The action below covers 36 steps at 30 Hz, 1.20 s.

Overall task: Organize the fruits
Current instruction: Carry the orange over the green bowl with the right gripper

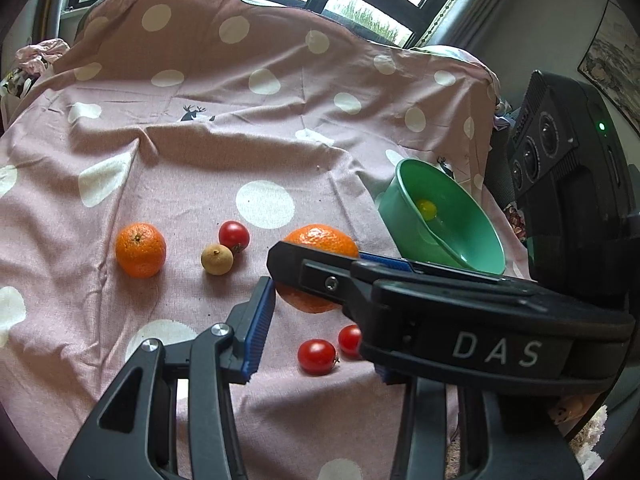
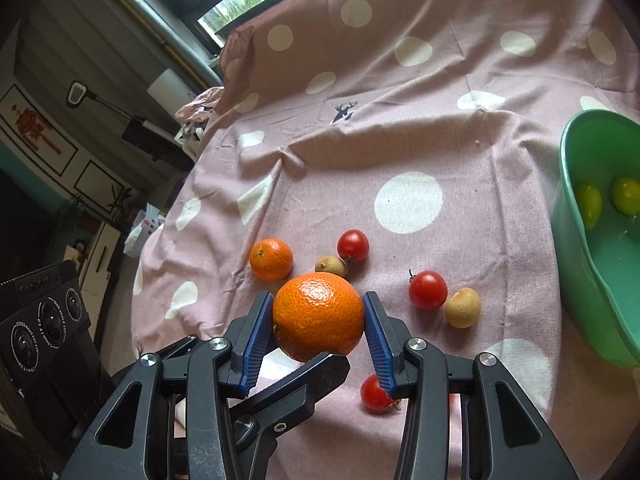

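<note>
Clearly the bowl [image 2: 592, 240] is the biggest piece: smooth mint-green, glossy, likely light plastic that would slide on the cloth [image 2: 440, 120]. It sits at the right edge with two small yellow-green fruits inside.

Next, the big orange [image 2: 319, 316] is round, pebbled and bright, and looks firm with some give and moderate weight. The right gripper [image 2: 319, 334] has its blue ribbed pads against the orange's widest sides, which seems the best hold; squeezing harder could bruise it. It looks raised just off the cloth, though I cannot be sure.

The left gripper [image 1: 316, 312] hangs with its fingers apart, holding nothing, partly behind the right tool.

A smaller orange [image 2: 271, 260] lies to the left. The tomatoes [image 2: 427, 290] are shiny, thin-skinned and easily crushed. The longans [image 2: 463, 307] are tan, dull and brittle-shelled.
</note>
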Each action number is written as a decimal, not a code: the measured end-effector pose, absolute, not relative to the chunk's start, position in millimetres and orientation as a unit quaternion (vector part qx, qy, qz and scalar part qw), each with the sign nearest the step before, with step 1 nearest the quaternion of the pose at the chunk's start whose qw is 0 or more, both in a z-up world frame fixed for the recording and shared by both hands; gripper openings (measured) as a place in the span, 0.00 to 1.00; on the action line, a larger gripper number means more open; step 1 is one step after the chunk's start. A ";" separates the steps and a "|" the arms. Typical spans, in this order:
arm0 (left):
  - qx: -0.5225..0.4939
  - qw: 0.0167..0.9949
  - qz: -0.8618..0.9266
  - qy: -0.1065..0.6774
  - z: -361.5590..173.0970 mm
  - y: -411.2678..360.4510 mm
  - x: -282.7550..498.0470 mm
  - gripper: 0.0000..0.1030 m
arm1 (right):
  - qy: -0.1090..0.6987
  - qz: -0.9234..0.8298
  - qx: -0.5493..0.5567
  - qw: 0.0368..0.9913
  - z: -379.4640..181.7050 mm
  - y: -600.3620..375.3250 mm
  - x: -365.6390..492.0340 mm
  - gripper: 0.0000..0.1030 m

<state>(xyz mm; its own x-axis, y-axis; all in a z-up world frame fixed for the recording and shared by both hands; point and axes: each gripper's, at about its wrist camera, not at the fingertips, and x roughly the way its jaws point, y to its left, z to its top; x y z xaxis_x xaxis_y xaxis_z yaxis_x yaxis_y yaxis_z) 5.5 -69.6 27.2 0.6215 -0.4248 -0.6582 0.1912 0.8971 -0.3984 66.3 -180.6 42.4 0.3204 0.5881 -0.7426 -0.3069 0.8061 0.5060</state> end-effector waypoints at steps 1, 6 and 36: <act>-0.144 0.891 -0.173 0.395 30.1 -71.3 5.0 0.41 | 0.508 0.279 0.137 0.803 45.3 -181.5 65.4 0.45; -0.129 0.900 -0.178 0.375 46.7 -82.8 2.5 0.41 | 0.486 0.283 0.142 0.815 60.7 -191.2 62.1 0.45; -0.044 0.910 -0.252 0.326 95.2 -192.4 22.4 0.41 | 0.394 0.221 0.217 0.865 102.4 -306.1 60.2 0.45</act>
